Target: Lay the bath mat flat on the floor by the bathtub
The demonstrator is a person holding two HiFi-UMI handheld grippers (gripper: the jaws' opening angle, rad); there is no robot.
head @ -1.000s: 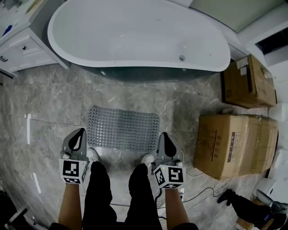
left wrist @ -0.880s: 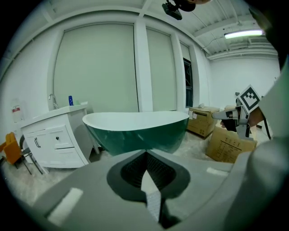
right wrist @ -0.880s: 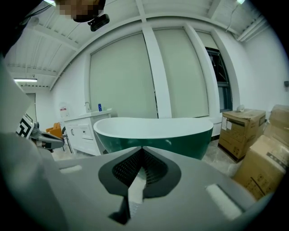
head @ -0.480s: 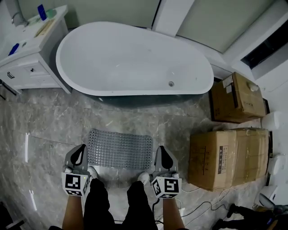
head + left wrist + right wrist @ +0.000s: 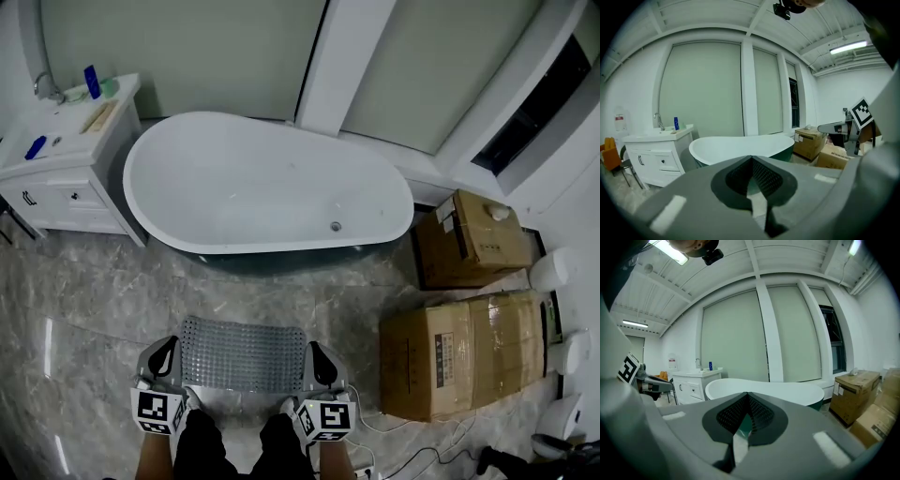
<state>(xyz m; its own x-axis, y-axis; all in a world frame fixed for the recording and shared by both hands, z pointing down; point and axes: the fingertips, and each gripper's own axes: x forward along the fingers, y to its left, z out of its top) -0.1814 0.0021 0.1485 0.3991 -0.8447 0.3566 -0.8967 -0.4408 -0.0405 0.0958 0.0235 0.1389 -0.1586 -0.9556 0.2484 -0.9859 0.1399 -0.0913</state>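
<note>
Cool, even light fills the room. Ceiling strip lamps (image 5: 847,47) blow out white in both gripper views, which bend and darken toward the corners. The glossy floor (image 5: 94,291) shows pale glare streaks at left.

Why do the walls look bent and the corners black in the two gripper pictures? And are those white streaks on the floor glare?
Left gripper view: the wide-angle lens bows the window frames and blacks out the corners; the ceiling light is blown out. Right gripper view: same bowing and dark corners. Head view: yes, the white streaks on the glossy floor look like reflected light.
</note>
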